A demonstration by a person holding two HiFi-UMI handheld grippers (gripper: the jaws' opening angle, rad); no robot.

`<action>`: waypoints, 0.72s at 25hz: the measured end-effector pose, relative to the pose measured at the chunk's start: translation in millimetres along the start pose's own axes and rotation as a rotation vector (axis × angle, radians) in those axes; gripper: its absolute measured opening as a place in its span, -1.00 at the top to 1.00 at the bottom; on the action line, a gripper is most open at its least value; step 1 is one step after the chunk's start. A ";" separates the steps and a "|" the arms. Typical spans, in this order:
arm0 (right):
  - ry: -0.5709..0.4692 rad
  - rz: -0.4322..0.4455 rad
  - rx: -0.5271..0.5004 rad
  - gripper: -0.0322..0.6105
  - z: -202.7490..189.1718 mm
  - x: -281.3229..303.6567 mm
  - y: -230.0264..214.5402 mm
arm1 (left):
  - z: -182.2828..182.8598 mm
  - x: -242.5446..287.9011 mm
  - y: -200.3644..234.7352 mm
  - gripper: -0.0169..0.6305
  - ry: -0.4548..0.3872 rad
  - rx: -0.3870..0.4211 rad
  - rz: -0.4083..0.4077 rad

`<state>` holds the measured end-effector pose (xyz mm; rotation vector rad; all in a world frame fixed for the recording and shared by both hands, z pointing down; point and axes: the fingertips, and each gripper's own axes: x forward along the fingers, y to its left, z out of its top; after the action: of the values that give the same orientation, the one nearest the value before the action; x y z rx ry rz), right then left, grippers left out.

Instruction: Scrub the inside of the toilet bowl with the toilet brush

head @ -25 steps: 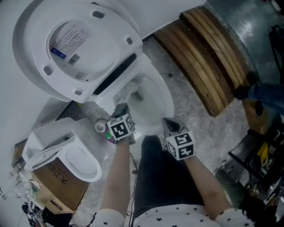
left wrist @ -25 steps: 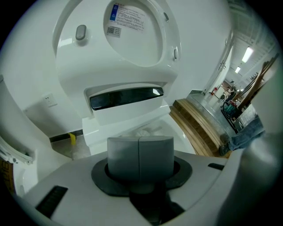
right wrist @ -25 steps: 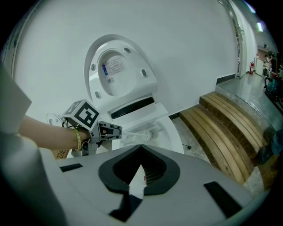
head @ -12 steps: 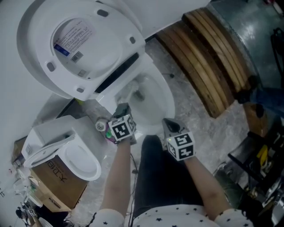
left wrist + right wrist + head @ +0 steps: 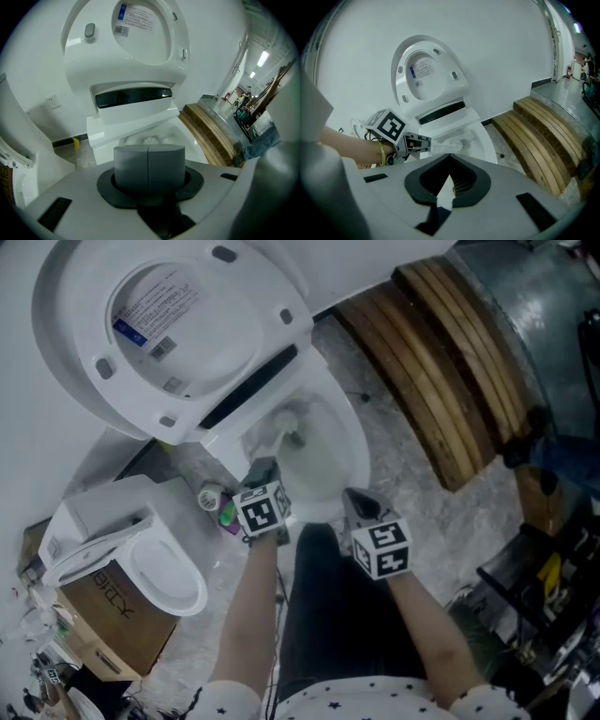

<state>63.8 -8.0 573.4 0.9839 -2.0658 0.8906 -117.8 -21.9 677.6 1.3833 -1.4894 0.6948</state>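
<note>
Right up close, the person's forearms (image 5: pixel 246 615) stretch out over dark trousers (image 5: pixel 328 615). The right gripper (image 5: pixel 360 502) hangs just short of the bowl's front rim, jaws spread, nothing between them. Just beside it, at the bowl's left edge, the left gripper (image 5: pixel 263 471) is clamped tight. The right gripper view shows why: the white handle of the toilet brush (image 5: pixel 451 146) runs straight out of those jaws. And there's the brush head, down inside the toilet bowl (image 5: pixel 356 454), toward the back left. Behind the bowl the lid (image 5: pixel 169 324) stands raised, its label facing out. Off to the left a second white toilet (image 5: pixel 164 582) sits on a cardboard box (image 5: pixel 112 629). Away to the right, curved wooden planks (image 5: pixel 441 362) lie on the floor.
</note>
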 end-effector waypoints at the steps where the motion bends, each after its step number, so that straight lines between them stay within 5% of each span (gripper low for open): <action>1: 0.001 0.000 0.001 0.88 -0.5 0.6 0.1 | -1.9 1.3 0.8 0.48 0.004 0.000 0.002; 18: 0.019 -0.005 0.002 0.88 -8.4 10.9 -0.2 | -21.7 21.7 12.7 0.48 0.072 0.019 0.020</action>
<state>61.0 -5.5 586.5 0.9776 -2.0465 0.8966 -122.4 -9.3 708.0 1.3454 -1.4457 0.7656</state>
